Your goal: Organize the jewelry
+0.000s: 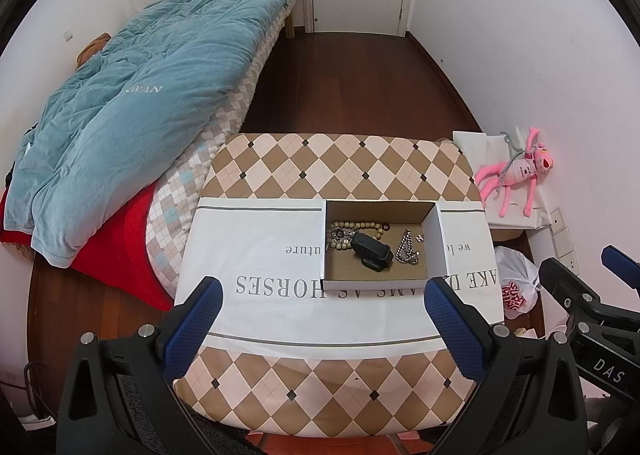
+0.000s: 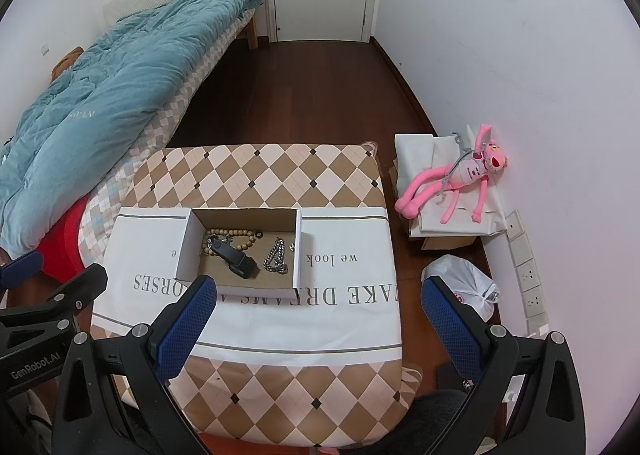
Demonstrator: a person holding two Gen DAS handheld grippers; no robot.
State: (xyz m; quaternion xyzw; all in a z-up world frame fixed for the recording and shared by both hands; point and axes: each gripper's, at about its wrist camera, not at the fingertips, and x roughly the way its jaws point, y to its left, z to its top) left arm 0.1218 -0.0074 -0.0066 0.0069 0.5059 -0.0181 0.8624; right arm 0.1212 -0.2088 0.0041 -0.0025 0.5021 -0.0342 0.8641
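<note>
left wrist view: the left tongs (image 1: 322,305) are spread wide with nothing between them, hovering over the near part of the white printed cloth (image 1: 260,251) on the checked desk (image 1: 340,163). ahead of them, nearer their right finger, sits the open cardboard box (image 1: 438,241). inside it, from left to right, lie a wooden bead string (image 1: 352,226), a black watch (image 1: 370,250) and a silver chain (image 1: 407,249). right wrist view: the right tongs (image 2: 320,301) are also spread and hold nothing, with the box (image 2: 298,251) ahead of their left finger. beyond their right finger lie a white plastic bag (image 2: 464,285) on the floor and a pink plush toy (image 2: 460,179) by the wall.
</note>
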